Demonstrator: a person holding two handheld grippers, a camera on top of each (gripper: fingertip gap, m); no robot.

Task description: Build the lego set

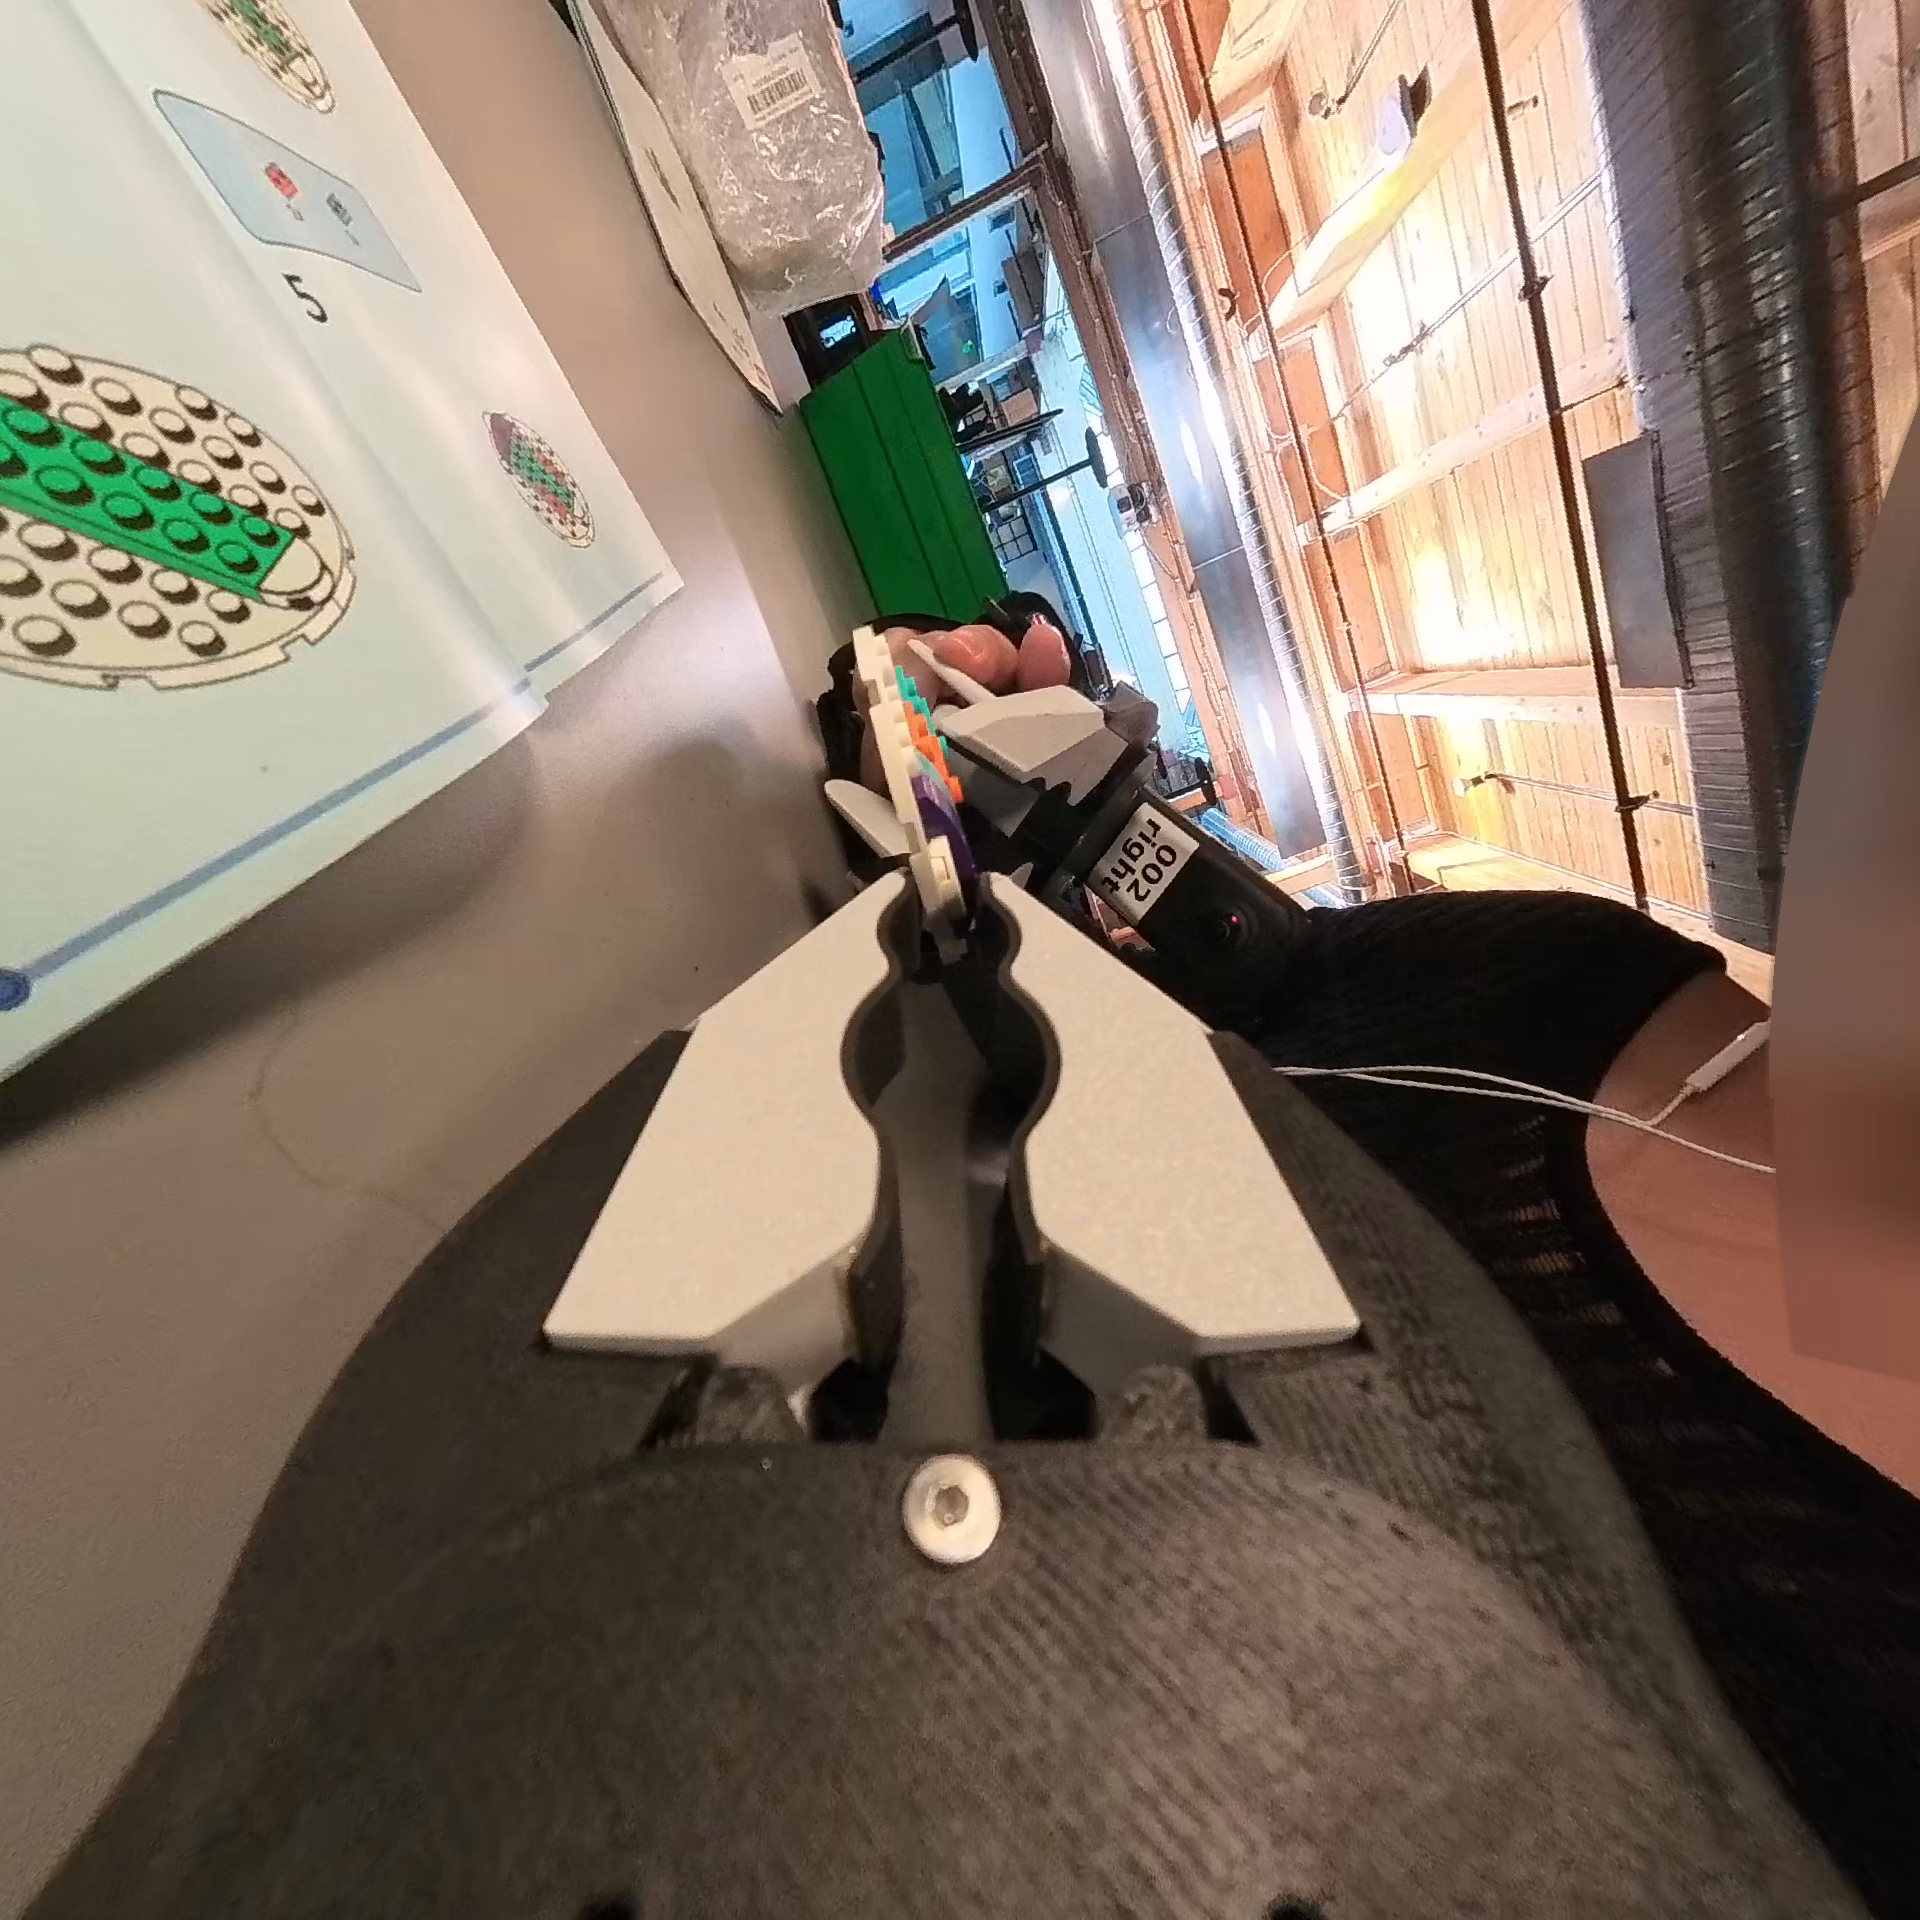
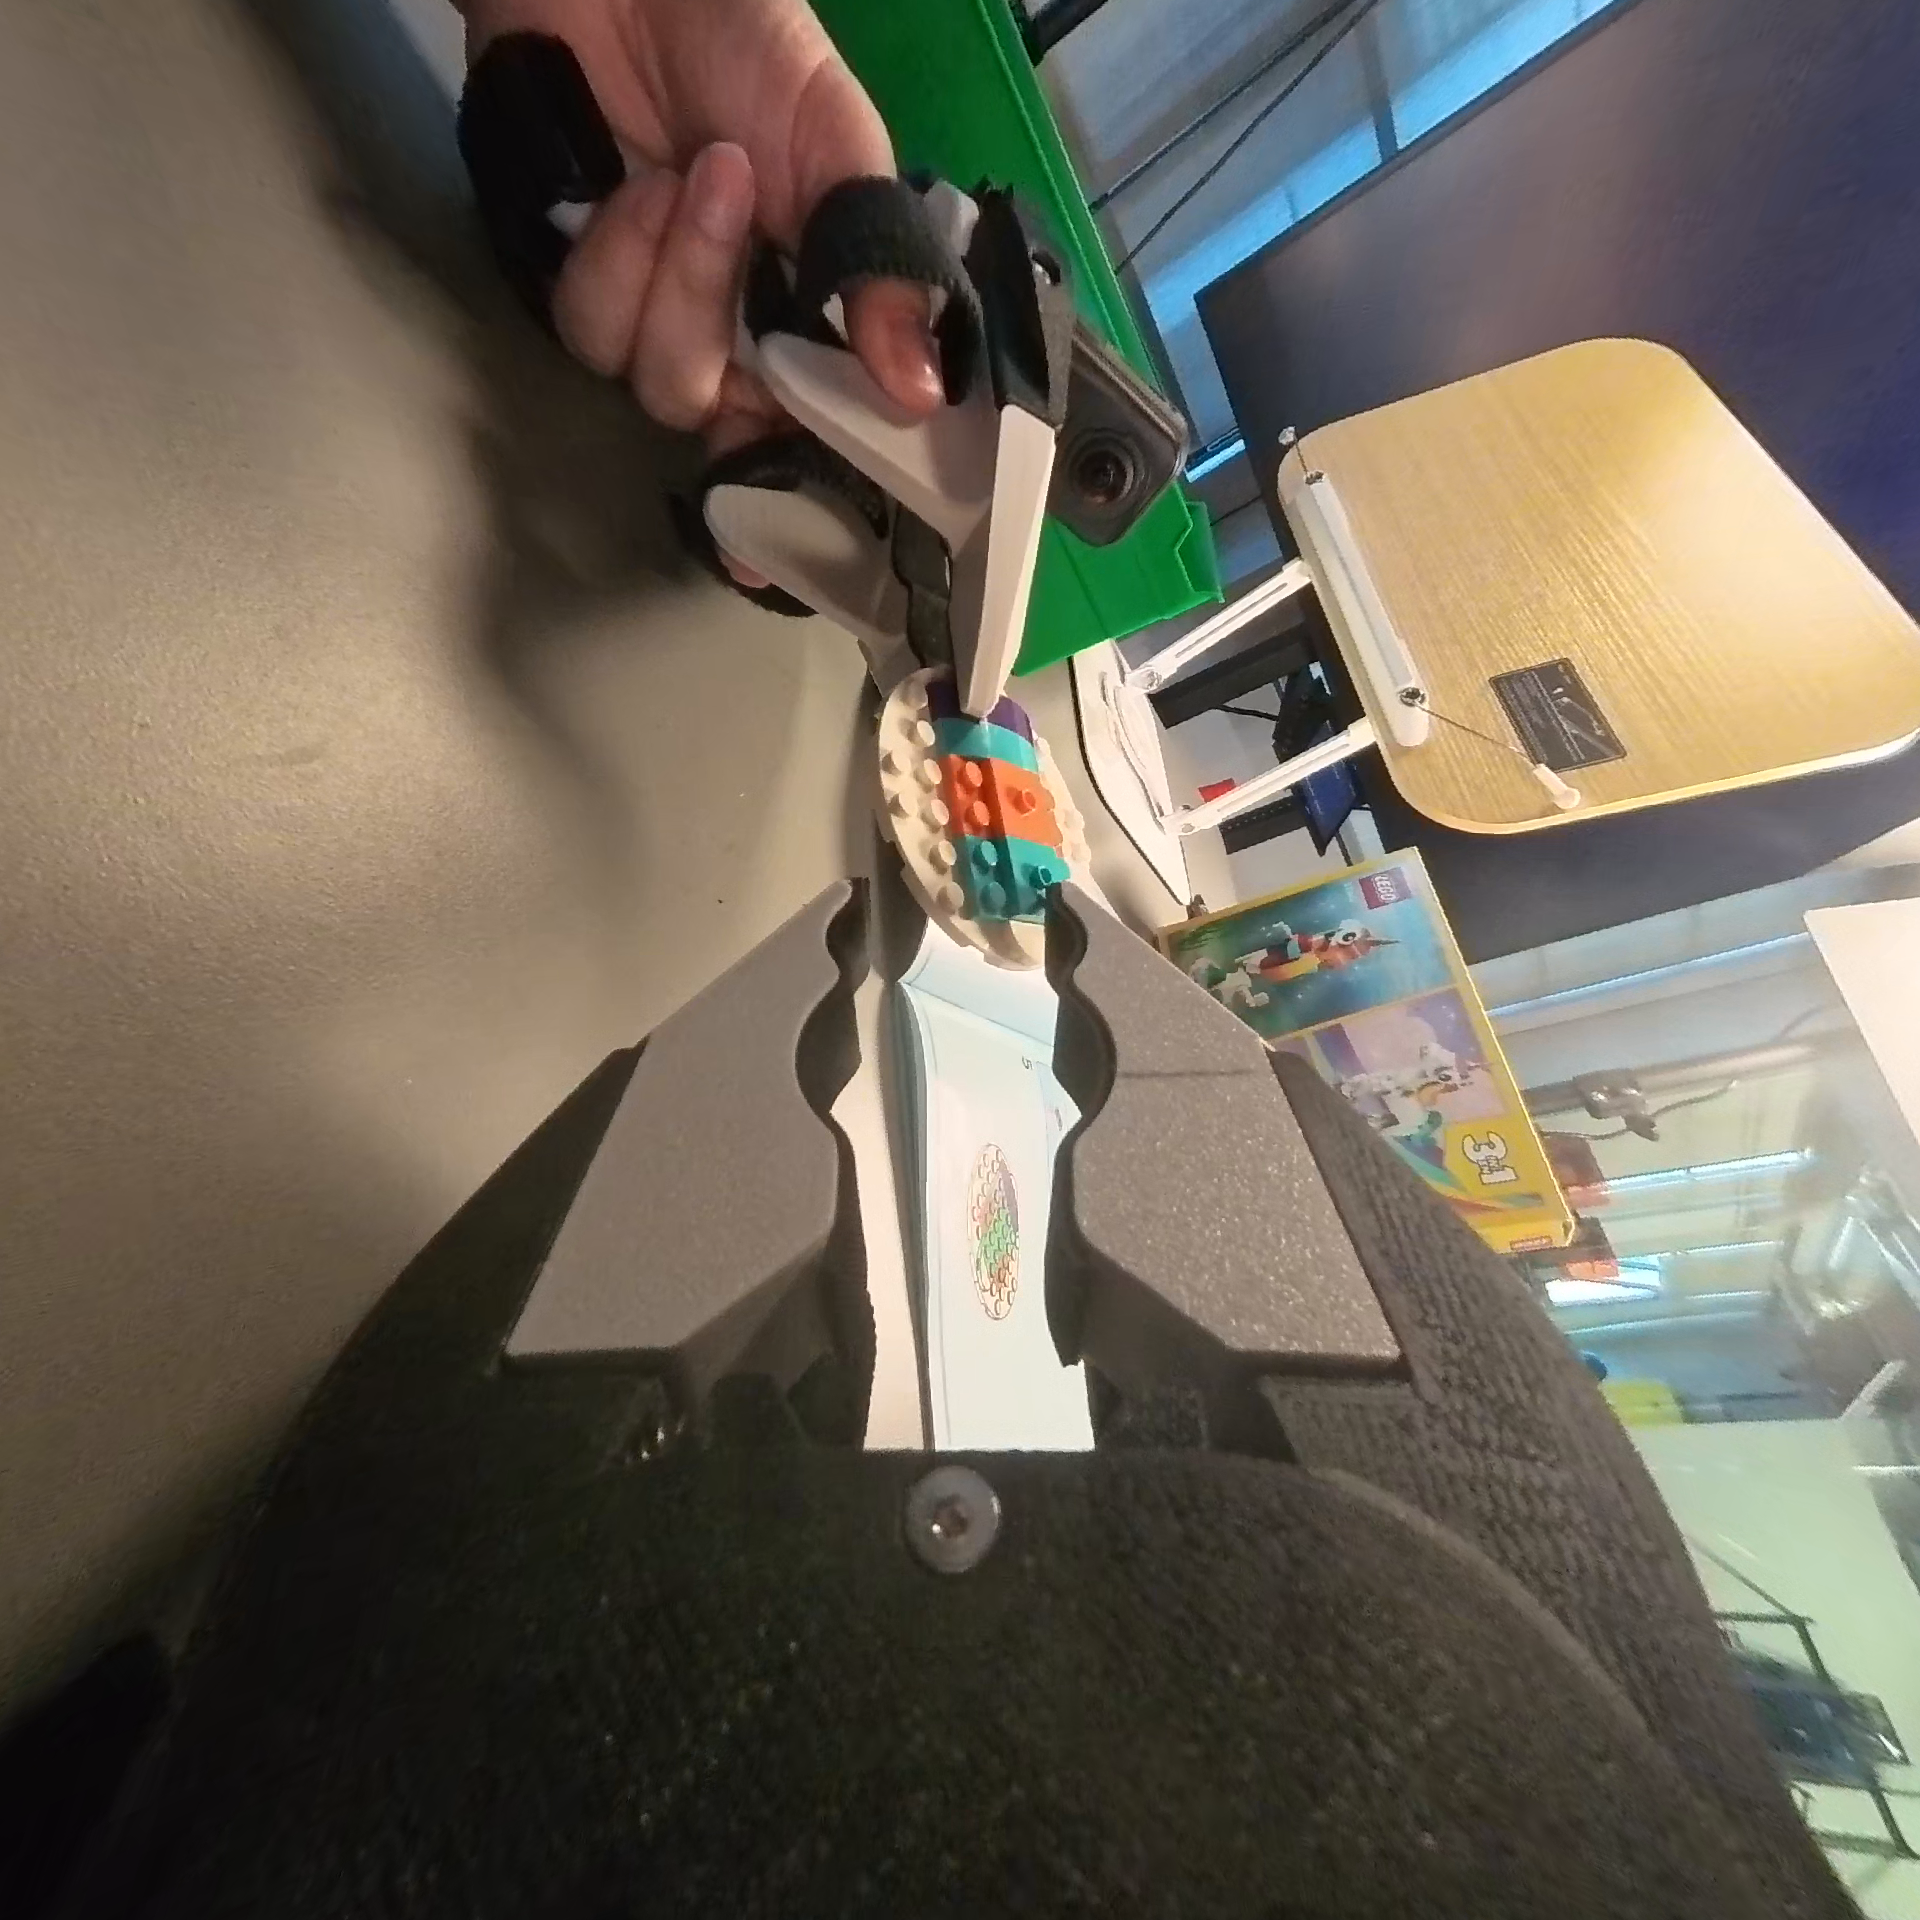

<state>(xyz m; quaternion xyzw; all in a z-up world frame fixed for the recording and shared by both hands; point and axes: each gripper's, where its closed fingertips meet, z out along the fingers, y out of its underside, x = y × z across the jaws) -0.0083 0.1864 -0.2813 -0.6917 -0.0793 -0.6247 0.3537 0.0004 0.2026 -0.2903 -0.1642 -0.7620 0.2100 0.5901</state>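
We see a green cabinet [image 1: 894, 488] standing past the grey table [image 1: 582, 831], with a clear plastic bag [image 1: 779, 135] near it. A wooden-topped side table [image 2: 1621, 582] stands apart.

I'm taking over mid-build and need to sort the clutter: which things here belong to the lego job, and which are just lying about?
Job:
left gripper, shut on the round white plate
teal, orange and purple bricks on it
right gripper, around that plate
instruction booklet
lego box

Lying about:
green bin
plastic bag
wooden tray table
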